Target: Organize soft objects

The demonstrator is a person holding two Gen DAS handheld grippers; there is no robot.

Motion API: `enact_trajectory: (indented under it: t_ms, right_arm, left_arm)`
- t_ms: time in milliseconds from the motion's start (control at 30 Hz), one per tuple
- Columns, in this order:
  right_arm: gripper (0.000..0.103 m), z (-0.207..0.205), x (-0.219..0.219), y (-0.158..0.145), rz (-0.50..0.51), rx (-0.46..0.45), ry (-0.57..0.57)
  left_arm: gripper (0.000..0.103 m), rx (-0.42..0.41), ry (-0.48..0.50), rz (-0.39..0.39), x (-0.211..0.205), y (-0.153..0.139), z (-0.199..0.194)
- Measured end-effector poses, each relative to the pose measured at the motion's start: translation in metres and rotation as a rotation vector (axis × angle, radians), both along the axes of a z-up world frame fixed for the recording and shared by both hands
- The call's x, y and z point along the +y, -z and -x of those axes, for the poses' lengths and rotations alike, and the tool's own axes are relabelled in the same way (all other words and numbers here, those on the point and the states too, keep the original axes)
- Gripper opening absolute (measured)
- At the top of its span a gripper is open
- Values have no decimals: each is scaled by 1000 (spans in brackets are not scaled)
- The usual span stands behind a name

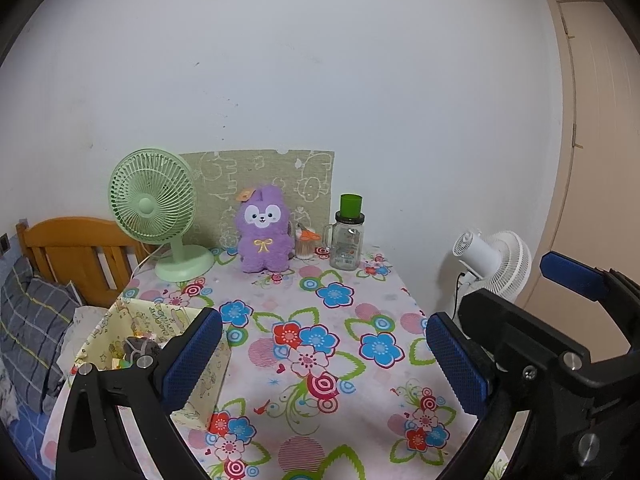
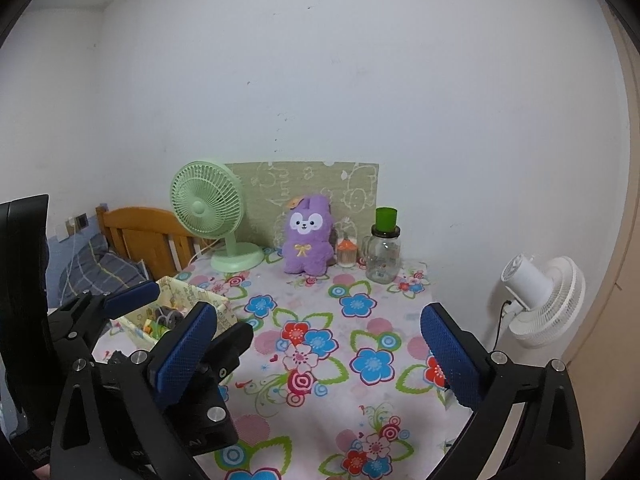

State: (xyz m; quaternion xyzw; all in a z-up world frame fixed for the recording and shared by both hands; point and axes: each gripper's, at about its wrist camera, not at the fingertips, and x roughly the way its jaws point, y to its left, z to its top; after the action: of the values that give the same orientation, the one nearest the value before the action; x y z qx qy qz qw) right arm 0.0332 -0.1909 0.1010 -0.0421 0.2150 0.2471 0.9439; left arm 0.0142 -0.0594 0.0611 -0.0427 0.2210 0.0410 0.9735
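Now both our left gripper and right gripper gape wide, empty. Reaching far for the bunny, we could topple the jar just right of it.

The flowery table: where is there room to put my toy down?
The middle and front of the table are bare, between the fabric box and the right edge. The back is crowded: green fan, purple plush, glass jar.

Purple plush bunny upright at table's far edge; fabric bin front-left.
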Motion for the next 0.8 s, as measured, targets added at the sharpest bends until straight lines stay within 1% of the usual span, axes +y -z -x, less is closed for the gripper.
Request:
enact_trajectory:
  t_ms: [133, 600, 800]
  right_arm:
    - [103, 0, 0, 0, 2, 1, 6]
    - [103, 3, 0, -5, -10, -16, 11]
    - [103, 4, 0, -5, 0, -18, 17]
  left_arm:
    - [103, 12, 4, 5, 4, 0, -1]
    - [103, -6, -41, 17, 19, -4, 3]
    - [103, -6, -60, 39, 28, -3, 3]
